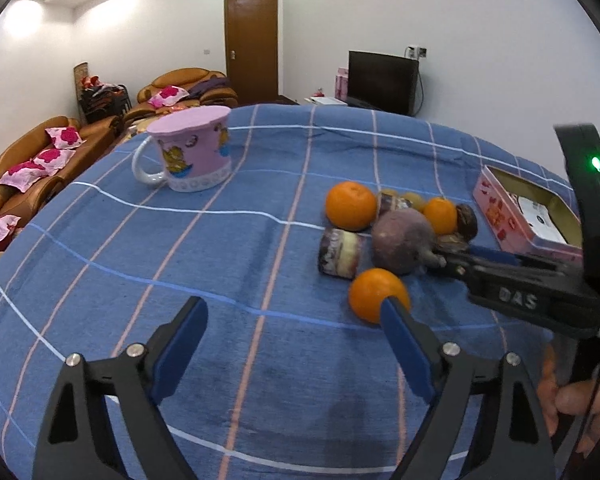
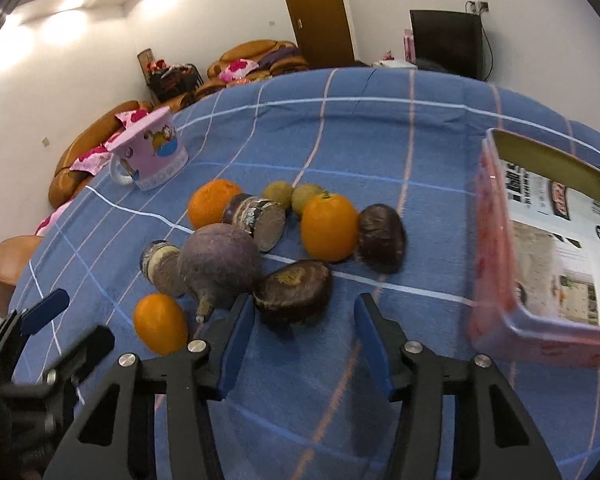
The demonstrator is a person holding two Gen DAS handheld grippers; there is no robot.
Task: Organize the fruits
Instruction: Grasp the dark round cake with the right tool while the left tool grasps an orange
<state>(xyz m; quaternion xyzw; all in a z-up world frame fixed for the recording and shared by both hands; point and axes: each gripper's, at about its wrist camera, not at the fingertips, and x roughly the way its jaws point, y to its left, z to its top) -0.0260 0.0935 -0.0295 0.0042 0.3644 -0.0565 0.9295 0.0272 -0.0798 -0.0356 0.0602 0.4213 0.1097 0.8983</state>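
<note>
A heap of fruit lies on the blue checked cloth: three oranges, a round purple root, cut purple pieces and dark brown fruits. My right gripper stands open low over the cloth. The nearest dark brown fruit sits just ahead between its tips, with a gap on the right side. My left gripper is open with only cloth between its fingers. The near orange lies just behind its right fingertip. The right gripper reaches in from the right.
An open pink tin with printed paper inside lies at the right. An upside-down pink mug stands at the far left of the table. A hand grips the right tool. Sofas, a door and a television stand beyond.
</note>
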